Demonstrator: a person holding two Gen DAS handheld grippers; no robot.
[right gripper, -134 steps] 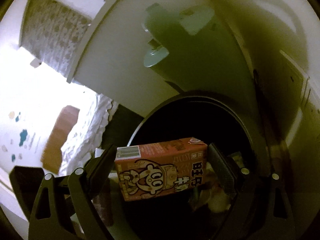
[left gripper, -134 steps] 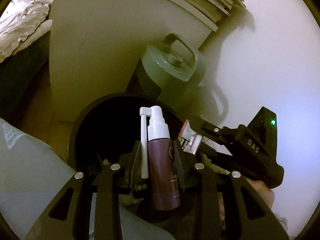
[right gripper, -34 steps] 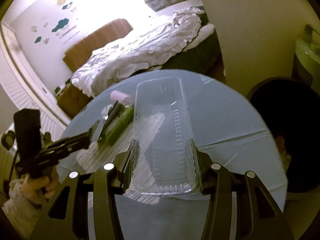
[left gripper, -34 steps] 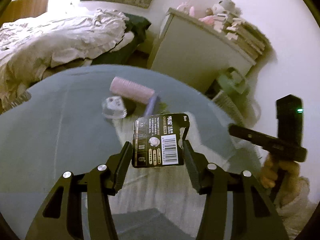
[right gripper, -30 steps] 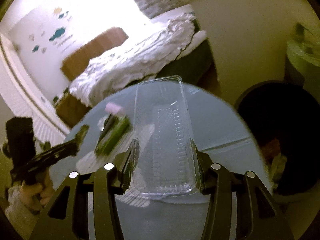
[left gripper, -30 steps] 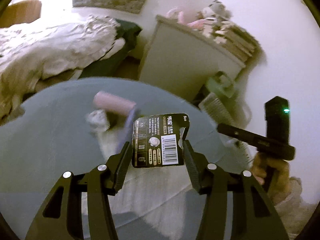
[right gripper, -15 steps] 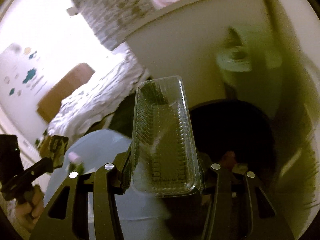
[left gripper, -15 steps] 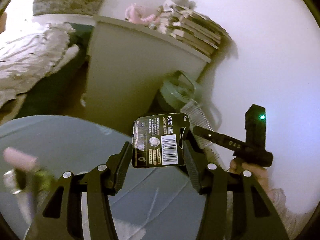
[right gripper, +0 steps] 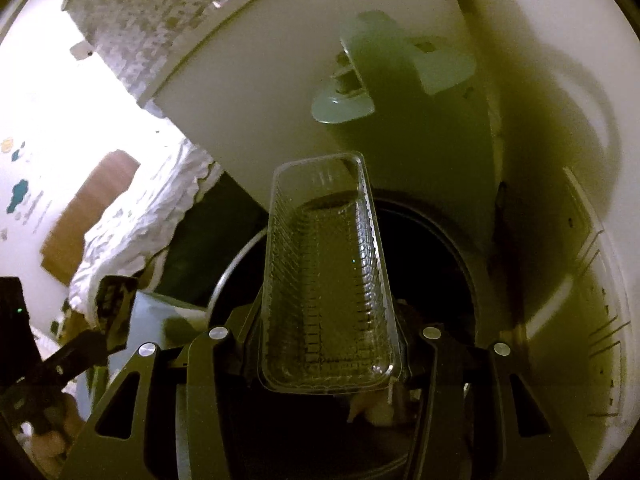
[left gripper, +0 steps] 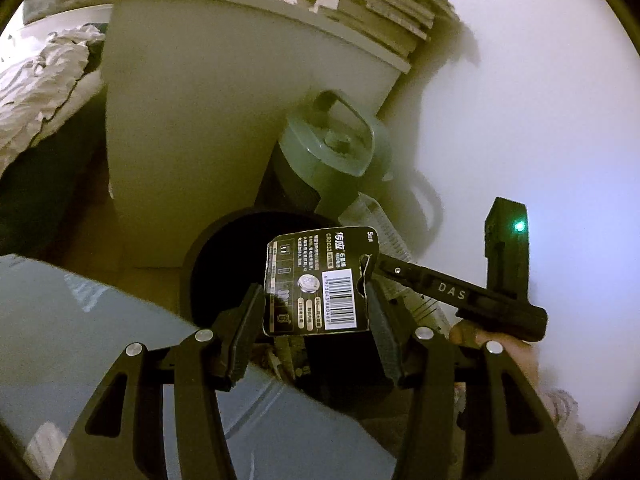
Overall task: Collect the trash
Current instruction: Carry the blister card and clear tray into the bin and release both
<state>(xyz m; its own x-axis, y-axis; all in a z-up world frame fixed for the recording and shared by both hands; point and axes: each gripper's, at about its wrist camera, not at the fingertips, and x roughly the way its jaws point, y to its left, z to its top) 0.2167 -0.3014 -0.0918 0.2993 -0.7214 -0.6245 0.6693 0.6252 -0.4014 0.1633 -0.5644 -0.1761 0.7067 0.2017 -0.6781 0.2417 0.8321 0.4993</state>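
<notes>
Jaws of the left gripper (left gripper: 316, 316) clamp the two side edges of a black battery blister card with white print and a barcode (left gripper: 318, 282), holding it upright. The card hangs above the near rim of a round black trash bin (left gripper: 224, 264), whose dark mouth opens just behind and below it; scraps of rubbish lie inside. A grey-blue table surface (left gripper: 80, 340) fills the lower left of the left wrist view, its edge near the bin. To the right of the card the right gripper (left gripper: 404, 276) reaches in, a green light glowing on its body, held by a hand (left gripper: 488, 340).

In the right wrist view, the right gripper (right gripper: 328, 356) is clenched on a clear ribbed plastic tray, long and rectangular (right gripper: 326, 276), gripped by its long sides at the near end. The tray points forward over the bin's (right gripper: 436, 248) black opening. At the lower left the left gripper (right gripper: 104, 340) shows with the card (right gripper: 116, 300) in it.

Beyond the bin stands a grey-green appliance with a carry handle on its lid (left gripper: 332, 156), against a pale cabinet (left gripper: 224, 92). A stack of books (left gripper: 372, 0) lies on top of the cabinet. A bed with rumpled white bedding (left gripper: 36, 80) lies furthest left.
</notes>
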